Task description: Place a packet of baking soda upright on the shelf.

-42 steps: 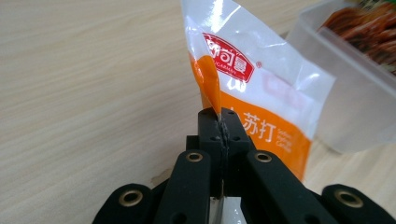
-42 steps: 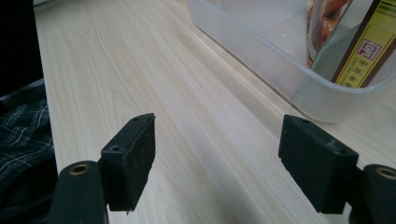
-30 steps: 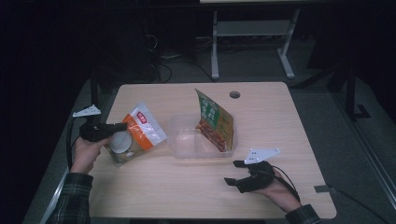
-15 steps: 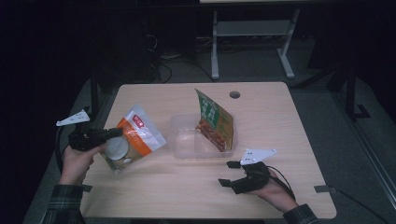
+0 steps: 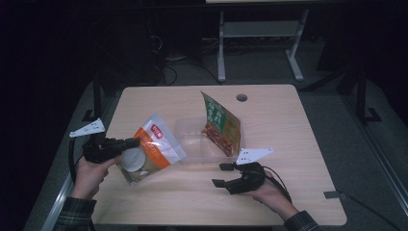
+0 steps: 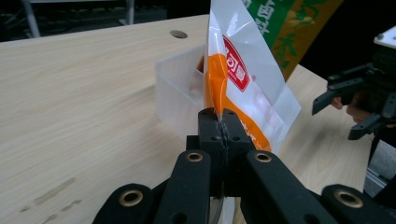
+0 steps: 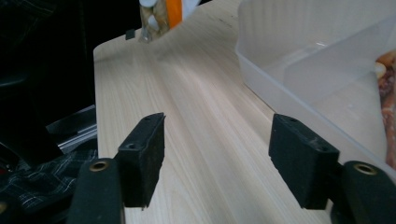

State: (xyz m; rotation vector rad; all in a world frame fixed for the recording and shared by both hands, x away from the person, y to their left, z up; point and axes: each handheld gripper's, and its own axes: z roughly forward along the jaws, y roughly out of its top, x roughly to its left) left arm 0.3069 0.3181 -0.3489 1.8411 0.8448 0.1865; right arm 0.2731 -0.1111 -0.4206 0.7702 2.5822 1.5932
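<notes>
Since the earlier frame the left gripper [image 5: 126,143] has carried the orange snack bag [image 5: 153,153] up and out toward the desk's [image 5: 288,144] left edge, off the surface. Its jaws are clenched on the bag's sealed edge. The right gripper [image 5: 222,174], near the front edge, has just been closing its jaws; nothing lies between them. The clear container [image 5: 192,144] at mid-desk holds a green packet [image 5: 220,122] leaning upright.
</notes>
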